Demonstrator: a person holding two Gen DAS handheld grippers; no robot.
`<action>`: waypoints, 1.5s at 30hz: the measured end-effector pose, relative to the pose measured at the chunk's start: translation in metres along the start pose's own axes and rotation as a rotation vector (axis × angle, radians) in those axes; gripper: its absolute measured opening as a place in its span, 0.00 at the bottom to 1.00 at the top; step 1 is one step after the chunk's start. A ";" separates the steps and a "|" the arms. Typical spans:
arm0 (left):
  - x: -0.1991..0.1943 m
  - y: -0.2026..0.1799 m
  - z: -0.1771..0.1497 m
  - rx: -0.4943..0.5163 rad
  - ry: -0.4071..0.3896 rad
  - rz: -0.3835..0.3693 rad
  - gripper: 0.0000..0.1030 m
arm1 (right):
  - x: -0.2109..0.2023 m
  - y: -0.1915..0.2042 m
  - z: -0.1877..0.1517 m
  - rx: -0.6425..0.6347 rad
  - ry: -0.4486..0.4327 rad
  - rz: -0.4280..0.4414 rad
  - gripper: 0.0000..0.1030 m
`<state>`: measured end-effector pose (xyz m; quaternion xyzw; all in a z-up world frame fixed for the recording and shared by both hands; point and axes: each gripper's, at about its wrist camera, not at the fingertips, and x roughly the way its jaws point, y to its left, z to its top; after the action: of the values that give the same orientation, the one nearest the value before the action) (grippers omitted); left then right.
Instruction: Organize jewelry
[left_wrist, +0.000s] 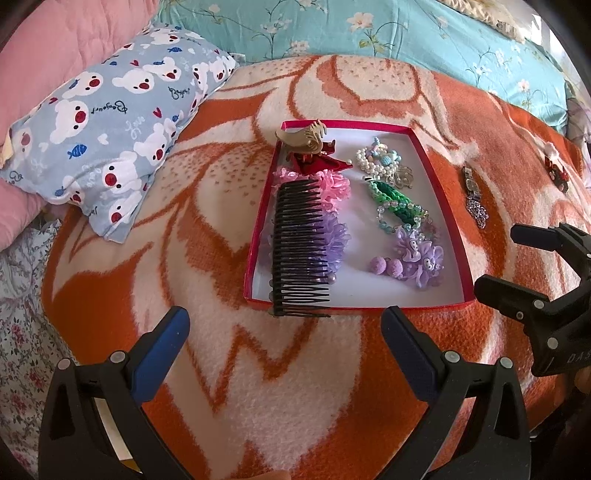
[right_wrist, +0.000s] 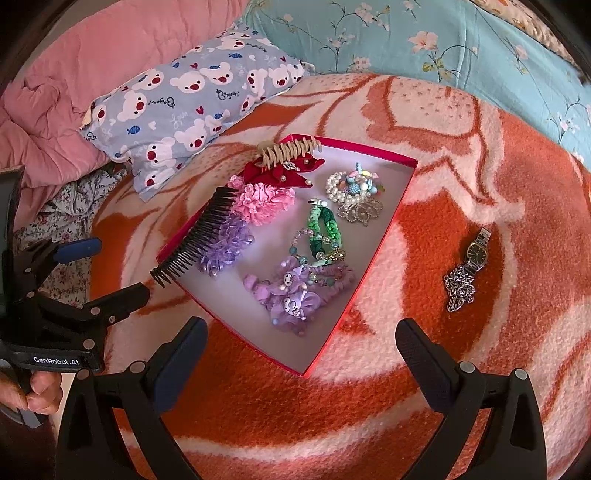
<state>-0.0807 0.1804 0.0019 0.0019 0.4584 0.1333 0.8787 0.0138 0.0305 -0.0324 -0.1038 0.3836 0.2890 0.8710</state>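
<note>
Left wrist view: a shallow red box (left_wrist: 439, 206) with a white floor sits on an orange and cream blanket (left_wrist: 221, 221) spread over a bed. It holds most of the jewelry. A black comb (left_wrist: 301, 247) lies along one side of the box, its end hanging over the rim, on top of purple and pink fabric flowers. Farther in are a tan claw clip (left_wrist: 301, 140), a red bow, a pearl cluster (left_wrist: 376, 160), a green braided bracelet (left_wrist: 391, 197) and purple hair ties (left_wrist: 419, 258).

The left tool (left_wrist: 284, 328) hangs near the comb's overhanging end, its blue-padded fingers wide apart and empty. In the right wrist view the right tool (right_wrist: 301, 343) hangs just short of the box, also spread wide and holding nothing.

A wristwatch (right_wrist: 476, 251) with a silver chain (right_wrist: 460, 290) bunched against it lies on the blanket beyond the box, toward the bed's edge on the right tool's side. A small red clip (left_wrist: 556, 171) lies farther out.

The sorting looks nearly done. The next move likely calls for the right tool to reach over, close on the watch or chain, and lift it into the box.
</note>
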 end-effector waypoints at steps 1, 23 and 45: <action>0.000 0.000 0.000 0.000 0.000 0.001 1.00 | 0.000 0.000 0.000 0.001 -0.002 -0.001 0.99; 0.001 0.000 0.002 0.001 -0.005 -0.002 1.00 | -0.002 -0.003 0.001 0.011 -0.015 -0.001 0.99; 0.001 0.000 0.005 0.006 -0.020 0.005 1.00 | -0.003 -0.004 0.002 0.022 -0.021 -0.005 0.99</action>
<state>-0.0759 0.1809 0.0038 0.0067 0.4499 0.1340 0.8829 0.0156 0.0264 -0.0288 -0.0922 0.3775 0.2837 0.8767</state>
